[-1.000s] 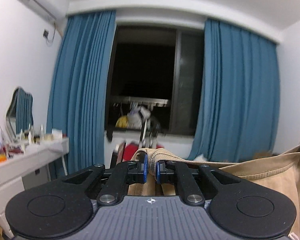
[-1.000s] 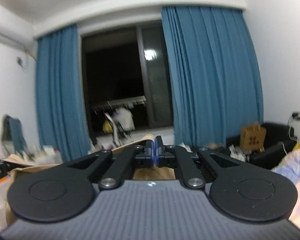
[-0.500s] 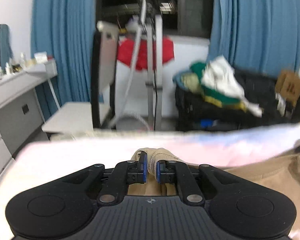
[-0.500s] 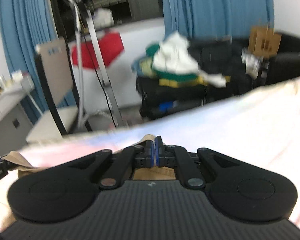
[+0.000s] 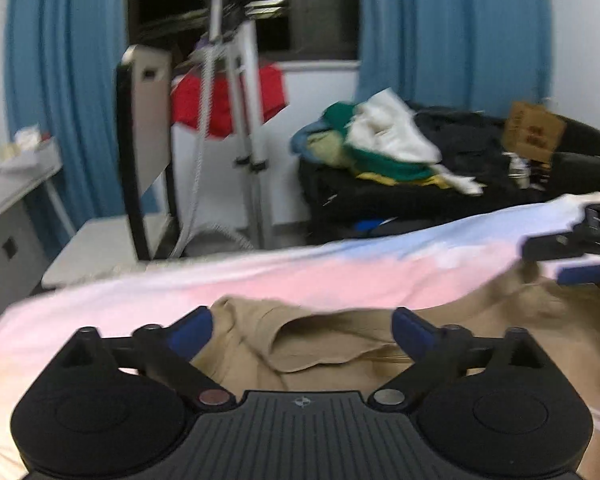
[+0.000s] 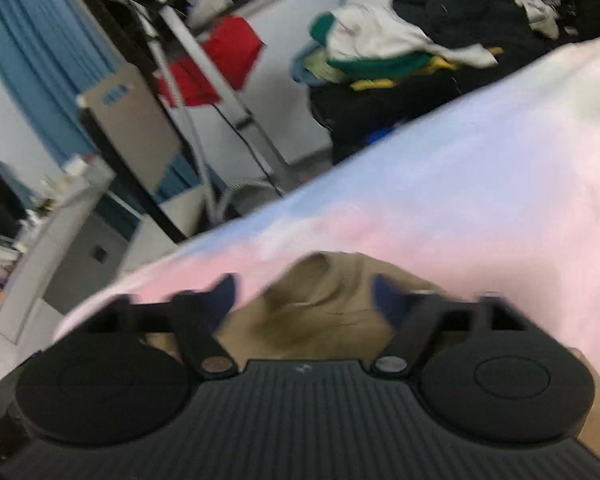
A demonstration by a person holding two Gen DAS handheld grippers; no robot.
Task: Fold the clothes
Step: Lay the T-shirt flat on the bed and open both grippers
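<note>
A tan garment (image 5: 300, 344) lies rumpled on the pink and pale-blue bed sheet (image 5: 260, 280). My left gripper (image 5: 302, 326) is open just above its folded edge, with the cloth lying loose between the blue fingertips (image 5: 190, 330). My right gripper (image 6: 304, 294) is also open over a bunched corner of the same garment (image 6: 324, 304). The right gripper also shows at the right edge of the left wrist view (image 5: 580, 244), above the tan cloth. Neither gripper holds anything.
Beyond the bed edge stand a chair (image 5: 140, 128), a metal stand with a red cloth (image 5: 228, 100), and a black sofa piled with clothes (image 5: 384, 148). A white desk (image 5: 16, 184) is at the left. Blue curtains (image 5: 452, 28) hang behind.
Both grippers swung down from facing the window to the bed, laid the tan garment on the sheet, and opened, letting go of the cloth.
</note>
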